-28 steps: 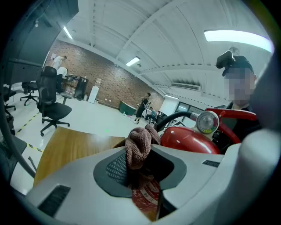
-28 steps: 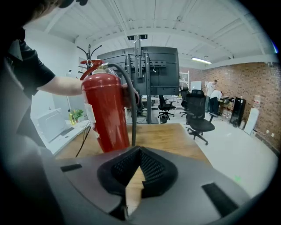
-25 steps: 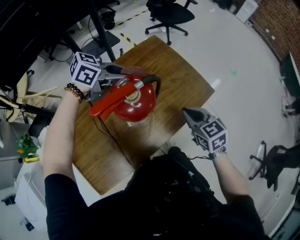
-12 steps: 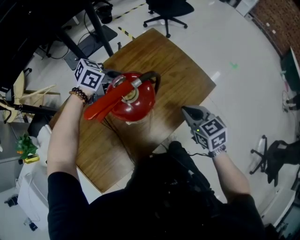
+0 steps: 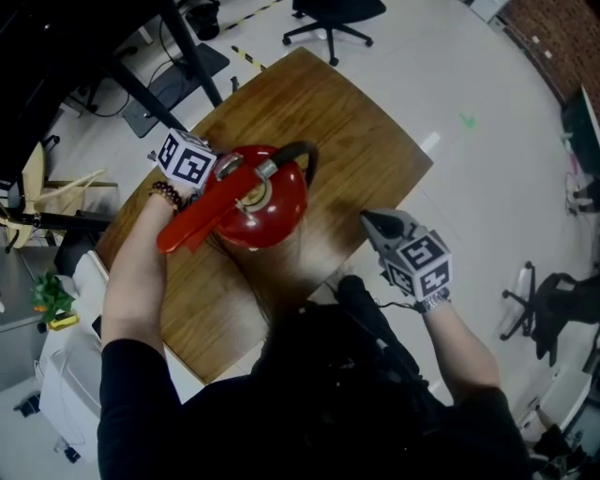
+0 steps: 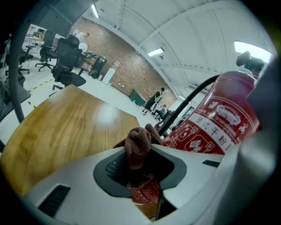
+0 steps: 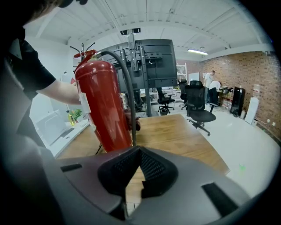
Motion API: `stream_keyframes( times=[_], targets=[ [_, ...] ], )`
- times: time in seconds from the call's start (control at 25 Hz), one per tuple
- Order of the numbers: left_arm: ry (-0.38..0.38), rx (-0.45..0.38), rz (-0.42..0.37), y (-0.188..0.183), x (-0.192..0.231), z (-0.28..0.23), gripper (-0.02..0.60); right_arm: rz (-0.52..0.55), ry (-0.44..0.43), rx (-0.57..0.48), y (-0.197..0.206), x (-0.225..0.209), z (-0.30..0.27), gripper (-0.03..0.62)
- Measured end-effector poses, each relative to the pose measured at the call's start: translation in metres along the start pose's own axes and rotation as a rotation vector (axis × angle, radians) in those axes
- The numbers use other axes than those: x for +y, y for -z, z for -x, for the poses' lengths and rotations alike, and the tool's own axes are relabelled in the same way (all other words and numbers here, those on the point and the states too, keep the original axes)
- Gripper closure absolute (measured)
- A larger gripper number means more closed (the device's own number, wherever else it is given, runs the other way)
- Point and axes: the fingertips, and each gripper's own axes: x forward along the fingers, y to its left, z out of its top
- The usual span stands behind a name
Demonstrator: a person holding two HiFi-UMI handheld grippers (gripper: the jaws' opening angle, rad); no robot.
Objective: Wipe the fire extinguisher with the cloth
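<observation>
A red fire extinguisher (image 5: 262,202) stands upright on the wooden table (image 5: 356,141), its black hose (image 5: 305,155) curving down the far side. My left gripper (image 5: 208,173) is at the cylinder's left side, shut on a bunched brown-red cloth (image 6: 138,147). In the left gripper view the cloth sits between the jaws of the left gripper (image 6: 140,169), right beside the labelled red body (image 6: 217,121). My right gripper (image 5: 377,225) hovers near the table's front edge, shut and empty. The right gripper view shows its jaws (image 7: 134,173) closed, with the extinguisher (image 7: 103,105) a little beyond them.
A thin black cable (image 5: 246,300) runs across the tabletop toward me. Office chairs (image 5: 333,14) stand on the pale floor beyond the table, and a black stand's legs (image 5: 183,61) are at its far left corner. Low white furniture (image 5: 66,375) lies to my left.
My left gripper has slid down the extinguisher's side with the cloth still in it. The right gripper has stayed where it was.
</observation>
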Motion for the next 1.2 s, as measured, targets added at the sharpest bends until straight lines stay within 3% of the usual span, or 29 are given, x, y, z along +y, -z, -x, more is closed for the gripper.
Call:
stream_keyframes(
  times=[0.44, 0.84, 1.0, 1.2],
  targets=[
    [-0.1, 0.046, 0.106, 0.053, 0.041, -0.02, 0.486, -0.007, -0.003, 0.003, 0.001, 0.002, -0.004, 0.577],
    [-0.193, 0.038, 0.147, 0.073, 0.063, -0.028, 0.486, -0.001, -0.008, 0.007, 0.002, 0.005, -0.006, 0.577],
    [-0.272, 0.05, 0.142, 0.083, 0.071, -0.026, 0.486, 0.003, -0.013, 0.007, 0.002, 0.008, -0.007, 0.577],
    [-0.349, -0.012, 0.15, 0.082, 0.078, -0.006, 0.485, 0.016, -0.019, 0.002, -0.001, 0.011, -0.007, 0.577]
  ],
)
